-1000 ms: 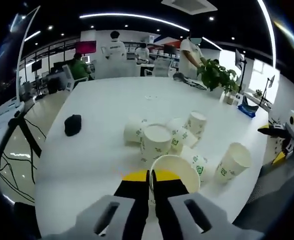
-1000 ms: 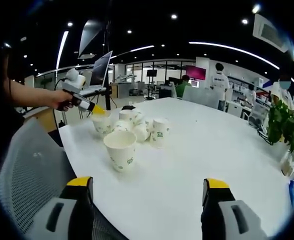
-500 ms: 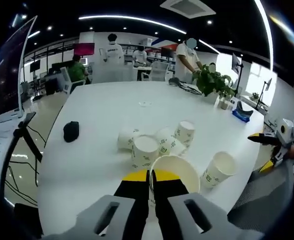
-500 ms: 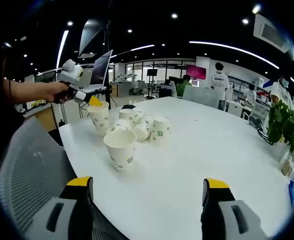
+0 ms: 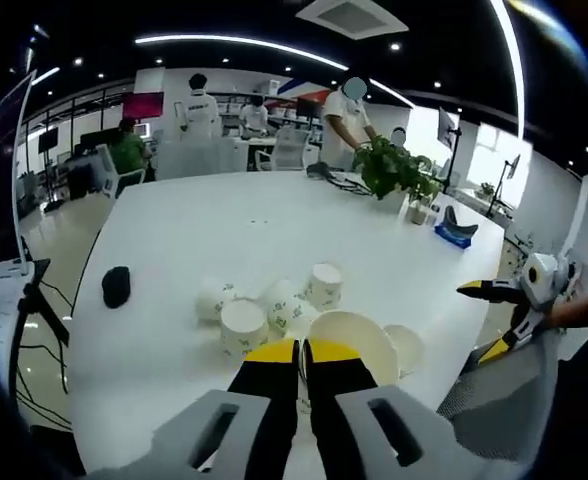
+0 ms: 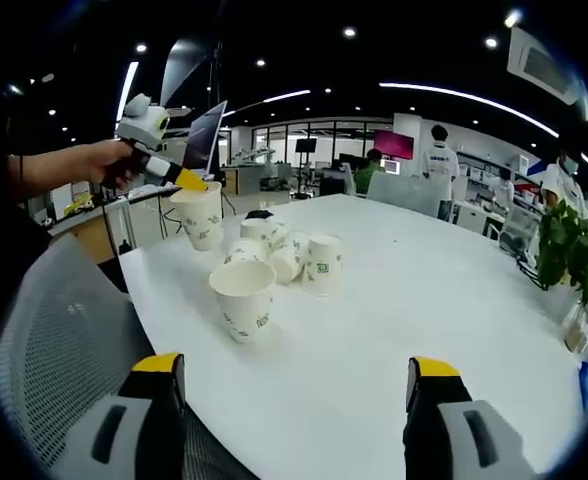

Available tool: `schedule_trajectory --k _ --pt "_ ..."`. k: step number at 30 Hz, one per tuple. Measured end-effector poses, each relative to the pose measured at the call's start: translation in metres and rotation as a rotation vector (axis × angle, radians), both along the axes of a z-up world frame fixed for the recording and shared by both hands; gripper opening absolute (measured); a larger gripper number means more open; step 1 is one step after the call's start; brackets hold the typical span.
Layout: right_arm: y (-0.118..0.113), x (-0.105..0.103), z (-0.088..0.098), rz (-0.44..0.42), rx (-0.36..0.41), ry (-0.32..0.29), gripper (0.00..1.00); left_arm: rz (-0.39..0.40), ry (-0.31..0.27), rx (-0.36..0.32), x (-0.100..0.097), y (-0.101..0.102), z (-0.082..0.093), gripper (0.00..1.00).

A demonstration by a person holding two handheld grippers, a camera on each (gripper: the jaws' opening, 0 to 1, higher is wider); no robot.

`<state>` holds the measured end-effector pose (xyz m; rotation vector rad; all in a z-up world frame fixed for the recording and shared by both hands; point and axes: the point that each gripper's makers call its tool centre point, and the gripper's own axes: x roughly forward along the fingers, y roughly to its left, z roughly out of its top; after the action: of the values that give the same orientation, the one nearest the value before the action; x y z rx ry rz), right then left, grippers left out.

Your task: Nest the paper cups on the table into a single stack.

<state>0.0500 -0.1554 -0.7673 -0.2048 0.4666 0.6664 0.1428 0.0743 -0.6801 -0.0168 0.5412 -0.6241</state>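
Above the table, left gripper with cup.

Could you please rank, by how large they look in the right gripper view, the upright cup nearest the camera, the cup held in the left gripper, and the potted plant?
1. Potted plant, cut off by the edge.
2. Nearest upright cup.
3. Held cup, in the left gripper; farther away, so nearly tied with 2.

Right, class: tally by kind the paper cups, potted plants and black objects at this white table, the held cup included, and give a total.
Paper cups: 7
Potted plant: 1
Black object: 1
Total: 9
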Motion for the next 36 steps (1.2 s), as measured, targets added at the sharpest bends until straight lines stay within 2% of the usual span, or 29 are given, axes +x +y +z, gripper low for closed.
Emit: schedule_trajectory --k 5,8,12,17,29,36 --pt "-0.001 0.0 -0.002 0.0 -0.006 0.003 0.92 -0.036 0.006 -0.059 -0.002 -0.018 0.01 0.0" --pt "-0.001 0.0 -0.003 0.004 -0.014 0.007 0.92 -0.044 0.016 -0.094 -0.001 -0.025 0.009 0.0" --pt "-0.001 0.0 -0.003 0.003 -0.014 0.007 0.92 -0.063 0.022 -0.097 -0.002 -0.033 0.005 0.0" --pt "-0.002 0.0 -0.003 0.0 -0.013 0.004 0.92 -0.092 0.03 -0.115 -0.006 -0.052 0.005 0.0" --pt "-0.002 0.0 -0.002 -0.005 -0.009 0.002 0.92 -0.117 0.065 -0.135 -0.001 -0.076 -0.013 0.0" --pt "-0.003 0.001 -0.001 -0.011 -0.009 0.0 0.91 -0.128 0.094 -0.173 -0.005 -0.088 -0.014 0.0"
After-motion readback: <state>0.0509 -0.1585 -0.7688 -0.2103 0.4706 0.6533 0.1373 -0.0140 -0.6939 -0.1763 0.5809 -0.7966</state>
